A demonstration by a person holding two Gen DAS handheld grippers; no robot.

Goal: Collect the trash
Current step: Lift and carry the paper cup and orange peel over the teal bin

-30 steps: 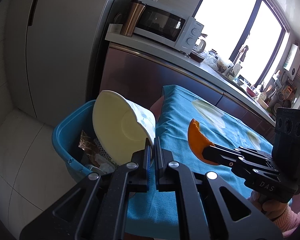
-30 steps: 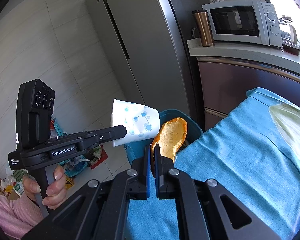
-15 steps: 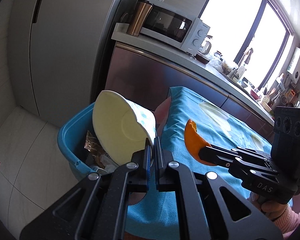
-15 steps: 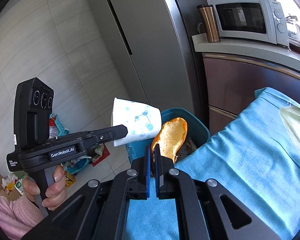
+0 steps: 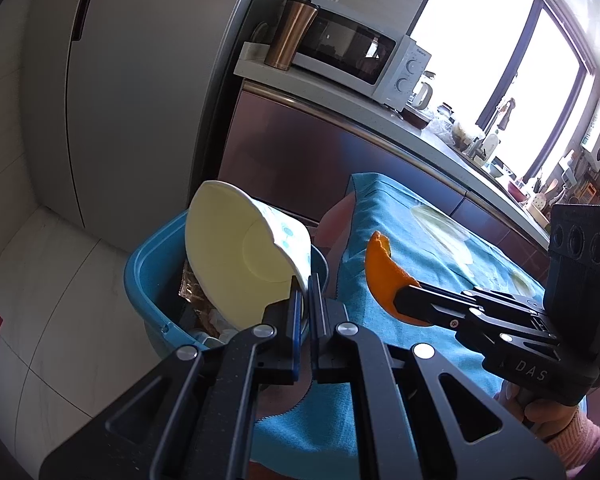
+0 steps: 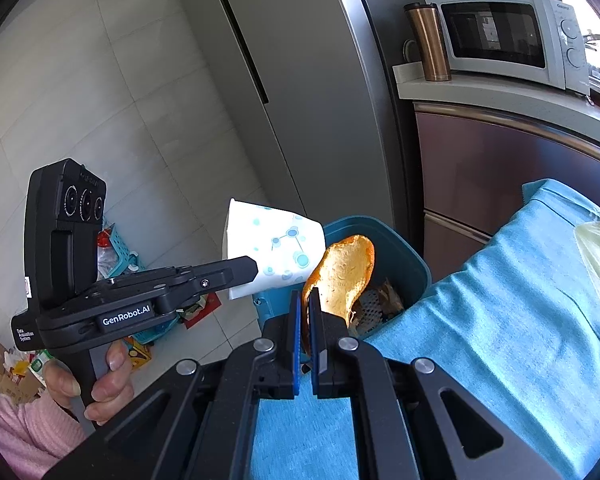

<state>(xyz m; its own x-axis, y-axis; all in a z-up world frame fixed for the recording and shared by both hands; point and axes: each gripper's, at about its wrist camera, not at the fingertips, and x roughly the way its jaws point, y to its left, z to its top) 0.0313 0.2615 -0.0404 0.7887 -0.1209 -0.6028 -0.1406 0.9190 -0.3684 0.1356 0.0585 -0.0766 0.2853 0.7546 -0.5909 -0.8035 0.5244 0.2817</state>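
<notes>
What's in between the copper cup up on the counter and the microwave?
Nothing: in the right wrist view the copper tumbler stands right beside the microwave on the counter, with only a thin bare gap.

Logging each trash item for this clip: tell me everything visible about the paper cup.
The paper cup is white with pale blue dot-and-line print outside and a cream inside. Its rim looks squashed out of round. It lies tilted on its side, pinched at the rim by the shut left gripper, held above the blue bin, touching nothing else visible.
</notes>
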